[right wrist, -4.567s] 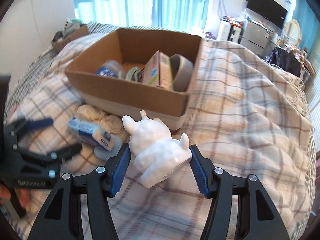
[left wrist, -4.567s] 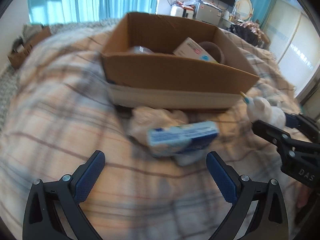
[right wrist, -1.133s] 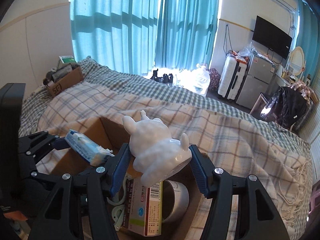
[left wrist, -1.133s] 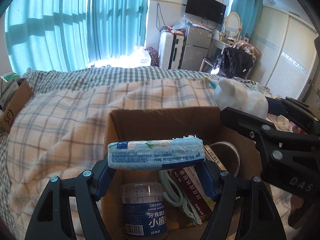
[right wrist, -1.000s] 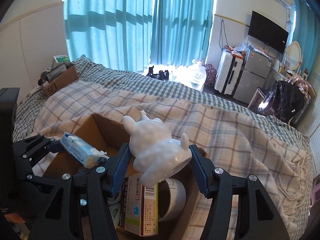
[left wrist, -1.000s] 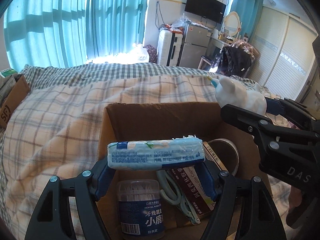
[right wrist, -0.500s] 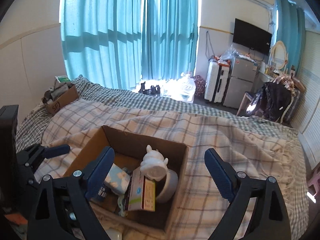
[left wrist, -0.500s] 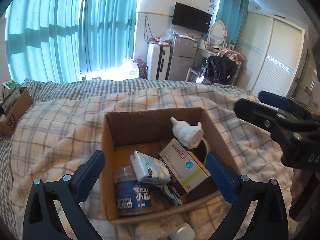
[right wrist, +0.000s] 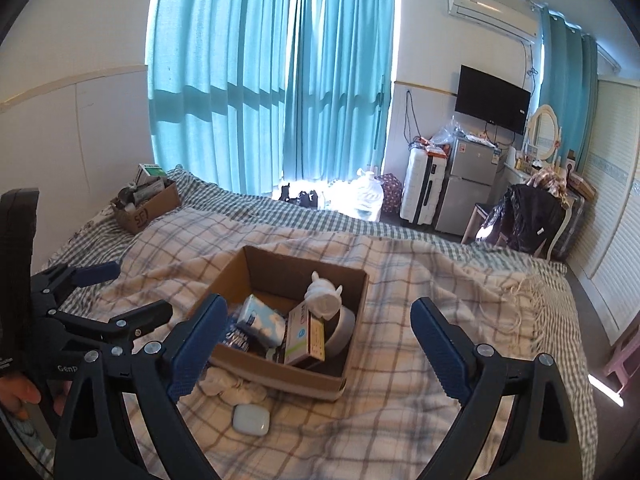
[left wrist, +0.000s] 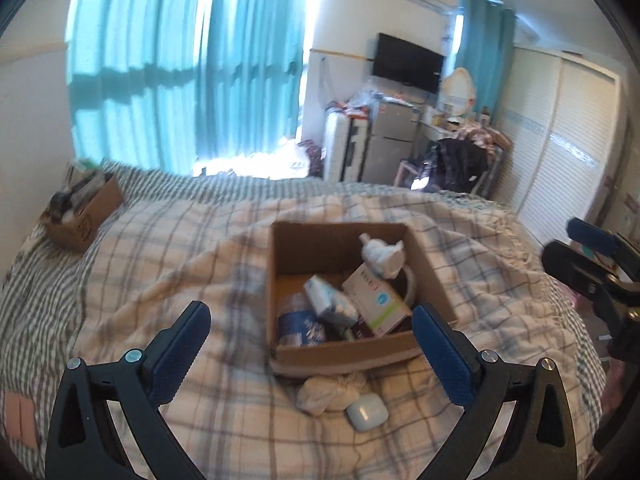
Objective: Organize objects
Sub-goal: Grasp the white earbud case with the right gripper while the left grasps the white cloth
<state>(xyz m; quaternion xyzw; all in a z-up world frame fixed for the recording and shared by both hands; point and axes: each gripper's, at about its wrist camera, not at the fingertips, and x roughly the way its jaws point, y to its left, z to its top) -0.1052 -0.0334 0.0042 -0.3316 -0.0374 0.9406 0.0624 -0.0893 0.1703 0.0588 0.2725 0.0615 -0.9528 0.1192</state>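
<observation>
2 items left on bed by cardboard box [right wrist: 352, 280]: white case [right wrist: 251, 420], cloth bundle [left wrist: 330, 394]. Both hand-held grippers spread, empty; right hand-held gripper [right wrist: 316, 340] should straddle case squarely.

Reads "GenR" in white letters on the black body of the left gripper [right wrist: 132, 291], left of the large open brown cardboard box [right wrist: 280, 372]; hides the rest of the word. Shows a dark "SF" stamp on the side of the small brown cardboard box [right wrist: 146, 208], far to the left of and behind the large box; blurs past reading in the left wrist view. Inside the large box, carries print and a round blue logo on the white-and-green carton [right wrist: 302, 334], too small to read. Beside the carton, bears white characters on the blue-labelled round jar [left wrist: 298, 326], too smeared to make out.
</observation>
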